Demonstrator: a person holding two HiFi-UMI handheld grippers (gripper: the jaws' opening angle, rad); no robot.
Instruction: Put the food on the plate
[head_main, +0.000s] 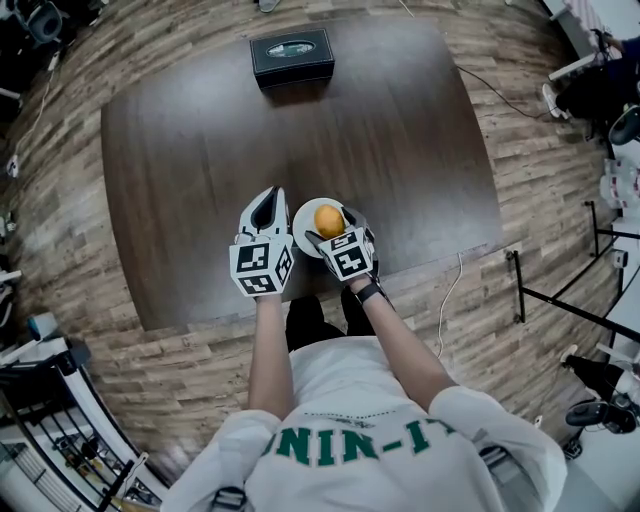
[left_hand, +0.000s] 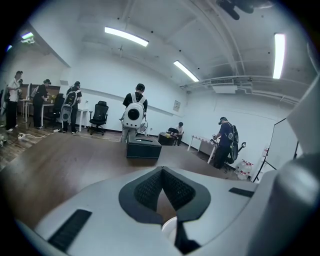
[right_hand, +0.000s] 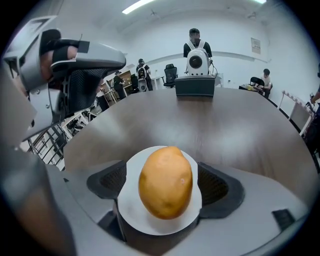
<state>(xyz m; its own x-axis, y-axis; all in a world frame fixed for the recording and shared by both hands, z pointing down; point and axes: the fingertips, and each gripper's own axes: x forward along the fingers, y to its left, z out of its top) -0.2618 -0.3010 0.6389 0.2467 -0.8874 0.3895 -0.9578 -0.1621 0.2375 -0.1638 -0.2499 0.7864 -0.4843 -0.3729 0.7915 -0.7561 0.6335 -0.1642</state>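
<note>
Potato on the plate: back off cleanly
The potato (right_hand: 165, 182) lies on the white plate (right_hand: 150, 222) near the bench's (head_main: 200, 150) front edge, with your right gripper (head_main: 338, 232) fingers spread either side, clear of it. Draw straight back without brushing it. Your left gripper (left_hand: 161, 175) sits beside, fingers pressed together, empty.

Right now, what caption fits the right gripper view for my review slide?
Potato resting on a white plate, the right hand-held gripper open around it.

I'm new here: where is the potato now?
In the head view the potato lies on the white plate by the table's near edge, between the right gripper's open jaws.
</note>
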